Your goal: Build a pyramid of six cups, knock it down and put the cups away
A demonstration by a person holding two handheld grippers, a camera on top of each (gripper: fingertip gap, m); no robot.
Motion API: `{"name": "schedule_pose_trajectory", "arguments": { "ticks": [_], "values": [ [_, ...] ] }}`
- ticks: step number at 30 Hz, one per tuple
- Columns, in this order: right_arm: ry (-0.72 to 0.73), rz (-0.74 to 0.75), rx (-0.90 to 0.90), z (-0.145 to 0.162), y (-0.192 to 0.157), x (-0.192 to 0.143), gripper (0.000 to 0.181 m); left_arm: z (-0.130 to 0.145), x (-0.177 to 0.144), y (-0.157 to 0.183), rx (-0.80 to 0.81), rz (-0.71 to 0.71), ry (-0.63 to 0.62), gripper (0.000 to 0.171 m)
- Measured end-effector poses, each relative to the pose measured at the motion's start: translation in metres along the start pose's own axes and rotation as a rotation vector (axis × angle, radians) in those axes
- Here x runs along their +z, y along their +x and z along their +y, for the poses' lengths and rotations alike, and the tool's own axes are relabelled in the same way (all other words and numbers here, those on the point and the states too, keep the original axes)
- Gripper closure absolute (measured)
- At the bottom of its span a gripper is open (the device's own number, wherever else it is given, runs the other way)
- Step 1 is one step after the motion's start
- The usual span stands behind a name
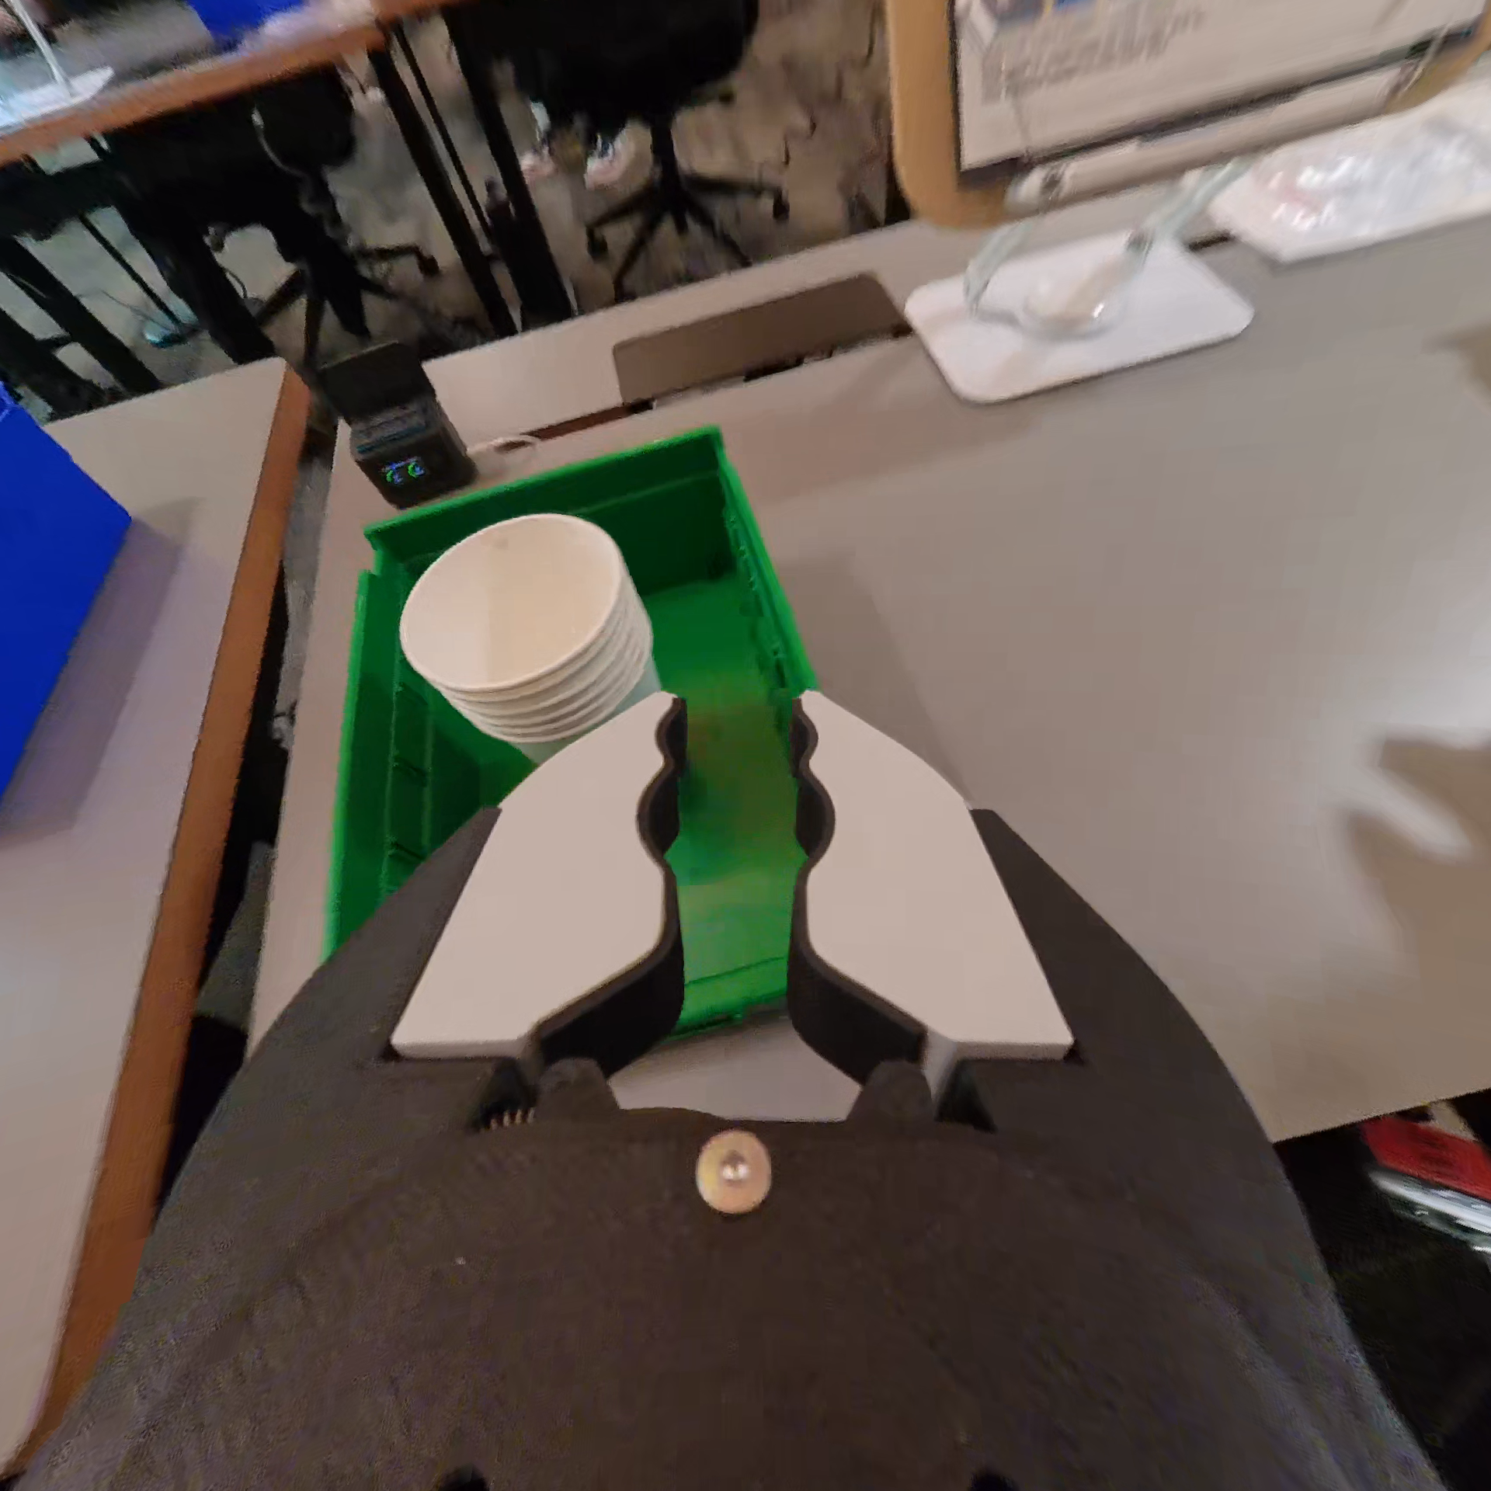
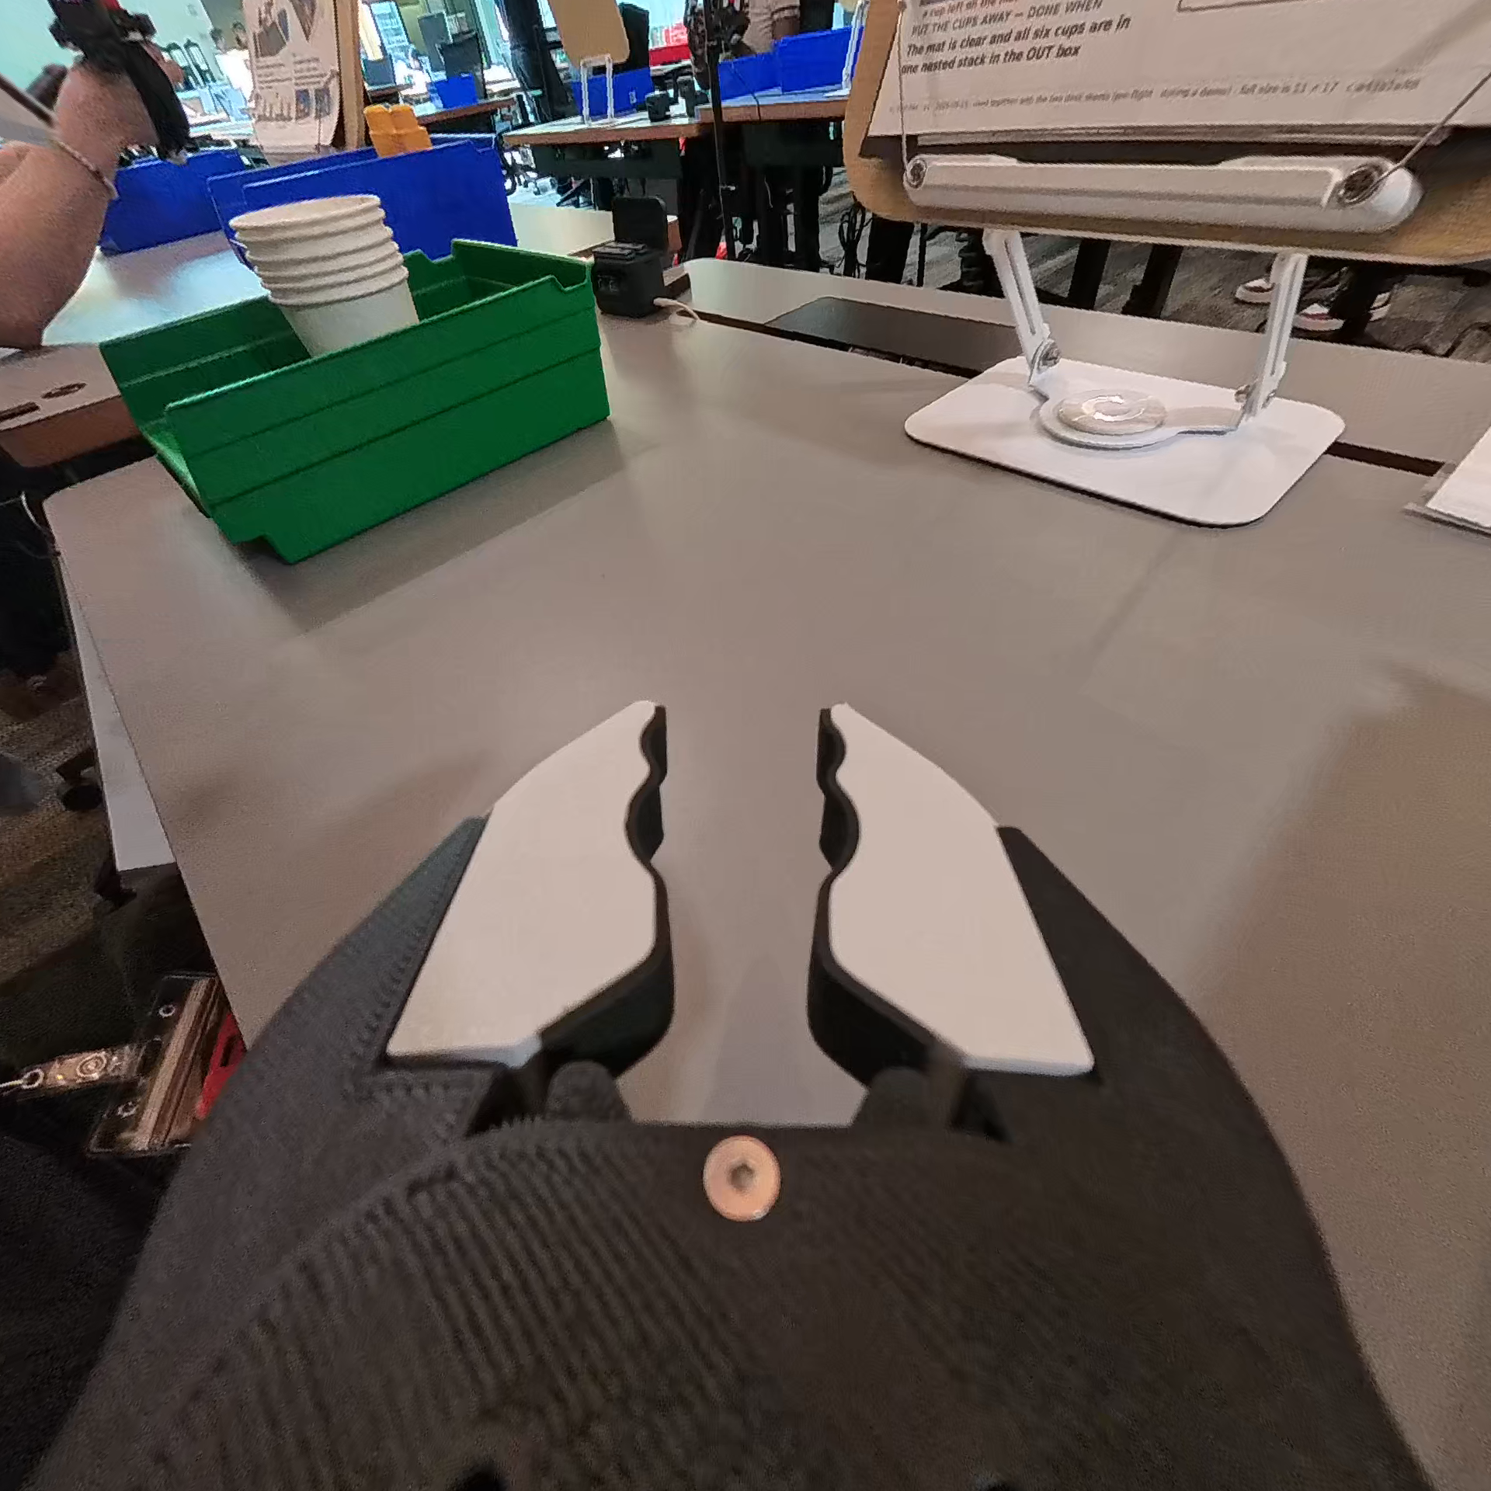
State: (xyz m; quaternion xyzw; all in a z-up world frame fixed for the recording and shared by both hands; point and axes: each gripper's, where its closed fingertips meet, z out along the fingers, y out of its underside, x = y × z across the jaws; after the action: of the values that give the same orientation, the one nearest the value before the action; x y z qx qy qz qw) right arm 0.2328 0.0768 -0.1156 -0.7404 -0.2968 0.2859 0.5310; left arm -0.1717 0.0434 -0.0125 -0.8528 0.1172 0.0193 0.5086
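A nested stack of white paper cups [image 1: 524,629] stands in a green plastic bin [image 1: 686,516] at the table's left side. My left gripper [image 1: 738,710] is open and empty, held above the bin, just right of the cups. In the right wrist view the cups [image 2: 327,266] rise out of the bin [image 2: 387,436] at the far left. My right gripper [image 2: 742,718] is open and empty, low over the bare grey table [image 2: 807,581], well away from the bin.
A white stand [image 2: 1121,436] holding a board with a printed sheet sits at the back right of the table. A small black charger box [image 1: 395,428] stands behind the bin. Blue bins [image 2: 379,190] rest on neighbouring tables. A person's arm [image 2: 48,202] shows at the far left.
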Motion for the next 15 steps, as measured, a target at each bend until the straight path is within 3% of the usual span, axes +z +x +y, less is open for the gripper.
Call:
{"name": "schedule_pose_trajectory", "arguments": {
  "ticks": [5,11,15],
  "values": [
    [-0.011,-0.007,0.017,0.001,-0.004,0.005,0.145,-0.004,0.034,-0.044,0.143,-0.019,-0.098,0.148],
    [-0.047,0.047,-0.034,0.01,0.004,0.007,0.145,0.012,0.066,-0.051,0.409,0.064,-0.269,0.146],
    [-0.042,0.073,0.002,0.012,0.012,0.001,0.145,0.021,0.074,-0.049,0.468,0.114,-0.317,0.149]
  ]
}}
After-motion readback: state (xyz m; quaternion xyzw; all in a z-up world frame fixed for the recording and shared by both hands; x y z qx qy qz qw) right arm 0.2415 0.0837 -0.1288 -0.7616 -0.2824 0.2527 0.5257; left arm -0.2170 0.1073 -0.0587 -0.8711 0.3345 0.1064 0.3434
